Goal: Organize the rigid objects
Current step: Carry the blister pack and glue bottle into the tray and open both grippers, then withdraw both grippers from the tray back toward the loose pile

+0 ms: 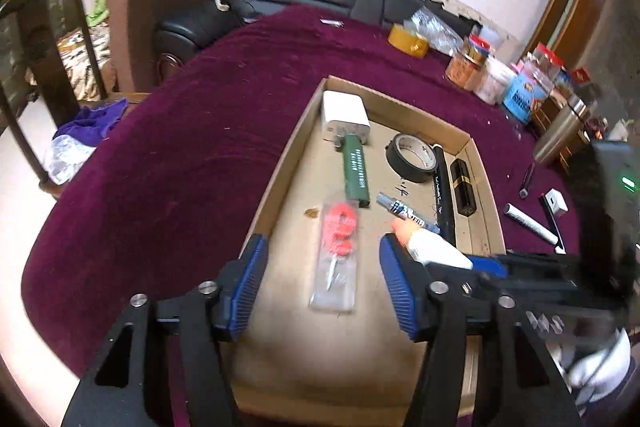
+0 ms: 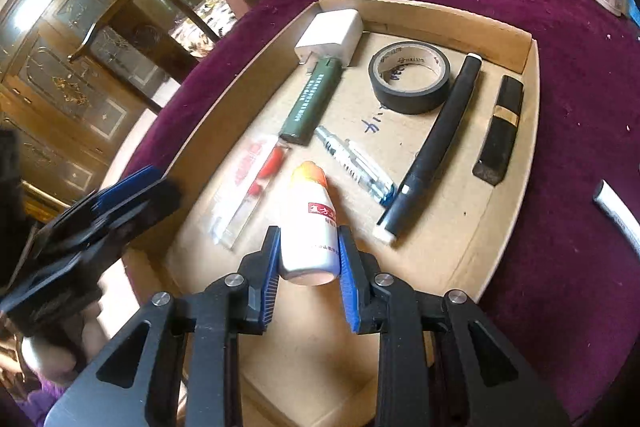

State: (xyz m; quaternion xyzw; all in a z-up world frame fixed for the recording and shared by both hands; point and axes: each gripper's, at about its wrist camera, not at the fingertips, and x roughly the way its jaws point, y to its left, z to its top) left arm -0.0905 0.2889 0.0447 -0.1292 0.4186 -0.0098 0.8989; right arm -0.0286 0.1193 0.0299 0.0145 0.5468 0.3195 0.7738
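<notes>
Bottle (image 2: 309,223) is clamped in your right claw (image 2: 308,259), orange cap forward, hanging over the near half of the cardboard tray (image 2: 420,11) on the desk (image 1: 160,167). Your left claw (image 1: 324,279) is released, nothing between the pads; the clear packet with red parts (image 1: 338,251) lies on the tray floor beneath it.

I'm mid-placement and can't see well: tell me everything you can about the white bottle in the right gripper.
The white bottle is a small, smooth, plastic-looking cylinder with an orange-tinted rounded top and red printed characters on its side. The right gripper is shut on its lower body, blue pads pressing both sides. It tilts top-forward over the cardboard tray, between the clear packet with red parts and the blue-and-white marker. Whether it touches the tray floor is unclear.
</notes>
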